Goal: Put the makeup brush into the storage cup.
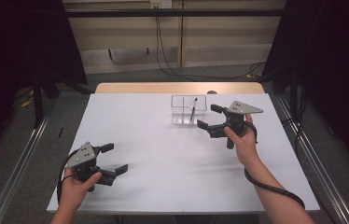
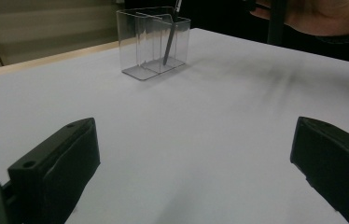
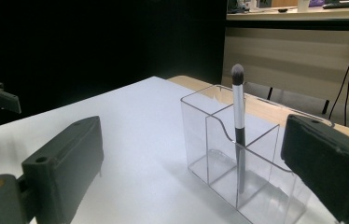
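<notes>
A: Where does the clear plastic organiser box with compartments (image 1: 188,110) sit?

B: On the white rectangular tabletop (image 1: 163,158), toward its far edge and a little right of the middle. I'll use it as the landmark for everything else.

A: What is in it?

B: A slim makeup brush with a silver and black handle and a soft grey tip (image 3: 238,126). It stands nearly upright, leaning slightly, with its tip up above the rim. In the right gripper view it is in a narrow compartment next to the divider; in the high view it is in the right-hand part of the box (image 1: 193,109).

A: And the right gripper (image 1: 210,117)?

B: Just to the right of the box, very near it but not touching. Its black jaws are spread wide and point at the box's right side, with nothing between them. The person's right hand (image 1: 243,140) holds it from the near side, and its cable runs back along the forearm. In its own view the box stands between the two jaws, a little beyond them.

A: The left gripper (image 1: 115,158)?

B: Well apart from the box, toward the near left of the tabletop, held in the left hand (image 1: 77,184). Its jaws are also wide apart and empty, pointing roughly toward the box. In the left gripper view the box (image 2: 154,42) is far off beyond the jaws with the brush (image 2: 170,39) leaning inside it, and there is bare white surface between them.

A: Is anything touching the brush?

B: Only the box.
</notes>
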Demonstrator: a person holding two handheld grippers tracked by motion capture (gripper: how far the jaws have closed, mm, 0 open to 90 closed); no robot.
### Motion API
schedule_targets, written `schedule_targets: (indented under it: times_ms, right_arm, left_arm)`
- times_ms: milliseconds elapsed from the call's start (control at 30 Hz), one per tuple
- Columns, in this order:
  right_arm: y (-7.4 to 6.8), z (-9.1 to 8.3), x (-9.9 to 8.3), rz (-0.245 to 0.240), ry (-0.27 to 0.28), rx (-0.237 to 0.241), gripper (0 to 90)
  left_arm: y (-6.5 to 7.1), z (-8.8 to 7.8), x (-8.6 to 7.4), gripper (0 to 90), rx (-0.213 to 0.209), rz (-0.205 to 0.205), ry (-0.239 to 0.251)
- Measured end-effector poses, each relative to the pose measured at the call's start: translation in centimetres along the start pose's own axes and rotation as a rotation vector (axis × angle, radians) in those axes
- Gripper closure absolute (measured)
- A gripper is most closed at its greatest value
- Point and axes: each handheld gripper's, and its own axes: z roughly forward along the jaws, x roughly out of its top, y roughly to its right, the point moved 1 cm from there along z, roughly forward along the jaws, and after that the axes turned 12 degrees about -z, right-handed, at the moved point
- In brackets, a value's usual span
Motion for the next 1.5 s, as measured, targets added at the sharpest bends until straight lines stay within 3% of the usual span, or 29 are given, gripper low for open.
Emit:
schedule_targets:
  times_ms: [1500]
  right_arm:
    - [-1.5, -5.3, -2.7, 0.01, -0.014, 0.021, 5.6]
  left_arm:
    - [0.1, -0.1, 0.2, 1.3, 0.004, 0.002, 0.008]
